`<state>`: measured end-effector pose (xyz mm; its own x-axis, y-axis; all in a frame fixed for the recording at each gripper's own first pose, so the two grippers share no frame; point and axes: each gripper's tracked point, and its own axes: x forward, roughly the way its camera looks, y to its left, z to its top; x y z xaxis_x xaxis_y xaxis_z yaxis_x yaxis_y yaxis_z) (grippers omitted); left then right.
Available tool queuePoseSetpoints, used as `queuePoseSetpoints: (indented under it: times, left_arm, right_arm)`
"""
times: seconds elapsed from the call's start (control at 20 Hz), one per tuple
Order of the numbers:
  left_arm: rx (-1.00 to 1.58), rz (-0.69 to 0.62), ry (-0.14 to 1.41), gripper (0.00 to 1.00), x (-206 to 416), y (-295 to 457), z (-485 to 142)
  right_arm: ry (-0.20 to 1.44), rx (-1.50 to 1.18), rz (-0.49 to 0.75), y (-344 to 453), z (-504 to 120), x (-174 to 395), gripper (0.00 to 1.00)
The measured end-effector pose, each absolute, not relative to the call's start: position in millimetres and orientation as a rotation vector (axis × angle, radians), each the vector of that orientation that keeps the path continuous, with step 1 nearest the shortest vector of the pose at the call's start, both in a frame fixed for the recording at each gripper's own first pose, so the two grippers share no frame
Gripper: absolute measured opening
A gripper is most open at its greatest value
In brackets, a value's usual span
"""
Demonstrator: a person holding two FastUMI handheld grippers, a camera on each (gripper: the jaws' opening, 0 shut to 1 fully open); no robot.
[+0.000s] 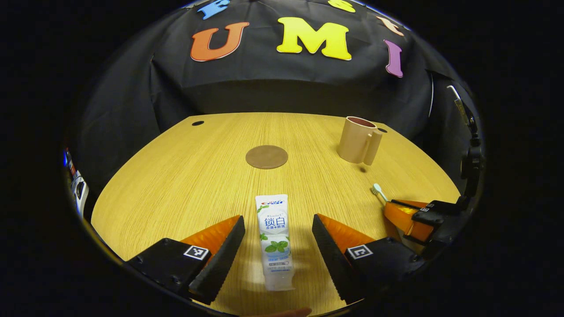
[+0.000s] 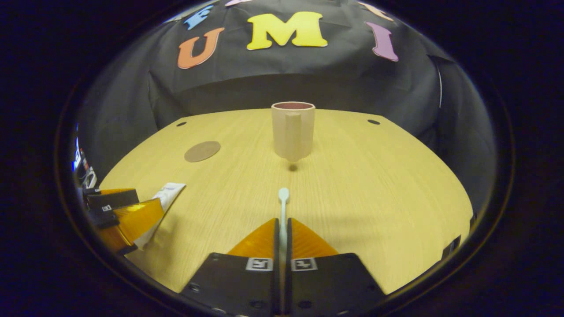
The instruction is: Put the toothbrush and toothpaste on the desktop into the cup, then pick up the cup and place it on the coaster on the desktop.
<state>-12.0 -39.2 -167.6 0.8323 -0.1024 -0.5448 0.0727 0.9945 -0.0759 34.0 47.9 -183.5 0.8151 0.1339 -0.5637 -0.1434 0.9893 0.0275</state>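
Left claw: the left claw (image 1: 277,237) stands wide apart just above the bench (image 1: 176,185), one finger on each side of the toothpaste (image 1: 276,240), with a gap between each finger and the tube. In the right gripper view the left claw (image 2: 128,218) appears at the far left edge, over the tube's lower end.

Right claw: the right claw (image 2: 283,237) is closed narrowly on the toothbrush (image 2: 283,207), both fingers pressing the handle. In the left gripper view the right claw (image 1: 407,215) sits at the right, near the bench's edge.

Toothpaste: a white tube lying flat on the bench, its flat crimped end pointing toward the coaster (image 1: 266,156), its cap end nearest the camera. In the right gripper view the toothpaste (image 2: 165,196) lies partly under the left claw.

Toothbrush: handle gripped between the right claw's fingers; the bristle head projects forward, pointing toward the cup (image 2: 293,132). In the left gripper view the toothbrush (image 1: 378,192) head sticks out beyond the right claw.

Cup: a beige handled cup standing upright at the far side of the bench, well apart from both claws; in the left gripper view the cup (image 1: 359,140) stands to the right of the coaster.

Coaster: a round brown disc lying flat on the bench, bare; in the right gripper view the coaster (image 2: 202,151) lies left of the cup, apart from it.

Bench: light wood grain, with small dark holes near its far corners.
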Motion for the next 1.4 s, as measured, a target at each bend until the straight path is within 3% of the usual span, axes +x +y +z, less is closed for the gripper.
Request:
queuePoseSetpoints:
  times: [0.4, 0.5, 0.75, 0.9, 1.0, 1.15, 1.4]
  left_arm:
    - [-0.025, -0.096, 0.782, 0.84, -20, -39, -196]
    - [0.012, -0.098, 0.799, 0.71, -17, -35, -195]
    - [0.026, -0.140, 0.884, 0.63, -17, -35, -196]
    - [0.045, -0.177, 0.907, 0.49, -15, -37, -191]
    - [0.051, -0.206, 0.904, 0.51, -13, -38, -187]
    - [0.040, -0.228, 0.846, 0.42, -6, -37, -174]
    - [0.013, -0.236, 0.589, 0.40, 24, -42, -116]
  right_arm:
    - [0.574, 0.021, 0.186, 47, -177, 29, 0.00]
    - [0.552, 0.014, 0.196, 46, -170, 28, 0.00]
    - [0.497, 0.020, 0.223, 42, -142, 18, 0.00]
    - [0.451, 0.040, 0.233, 38, -118, 12, 0.00]
    - [0.416, 0.041, 0.232, 34, -103, 12, 0.00]
    - [0.377, 0.052, 0.225, 27, -86, 15, 0.00]
    - [0.340, 0.064, 0.199, 24, -73, 25, 0.00]
